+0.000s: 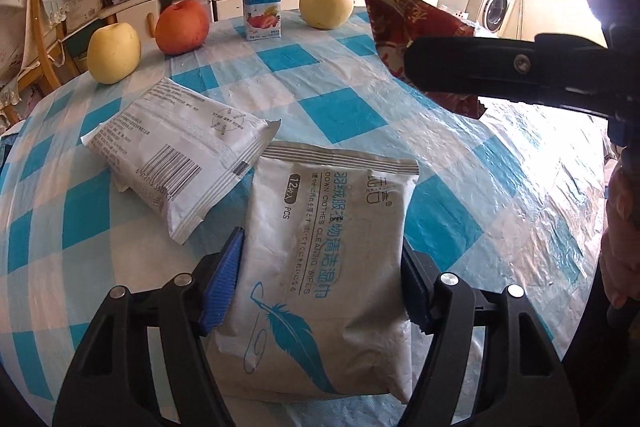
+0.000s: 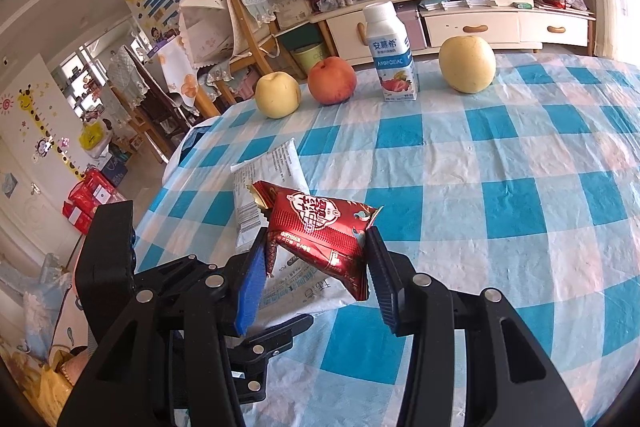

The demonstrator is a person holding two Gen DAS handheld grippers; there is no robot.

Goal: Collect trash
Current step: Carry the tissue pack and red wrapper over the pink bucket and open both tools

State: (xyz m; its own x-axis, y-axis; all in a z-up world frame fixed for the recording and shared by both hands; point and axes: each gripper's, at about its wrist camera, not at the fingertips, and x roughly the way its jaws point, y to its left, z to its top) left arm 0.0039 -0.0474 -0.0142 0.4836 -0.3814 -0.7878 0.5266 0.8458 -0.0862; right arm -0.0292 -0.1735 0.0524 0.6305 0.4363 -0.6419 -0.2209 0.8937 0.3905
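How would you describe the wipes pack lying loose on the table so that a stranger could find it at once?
Start at the blue-and-white checked table with its far row of fruit. Nearer than the yellow apple lie two pale packs; the left gripper flanks the feather-printed pack. The loose pack lies beside it, barcode side up.

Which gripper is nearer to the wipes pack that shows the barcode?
Left. The left gripper holds the feather-print wipes pack, which lies right beside the barcode pack. The right gripper holds a red wrapper above the table, farther off.
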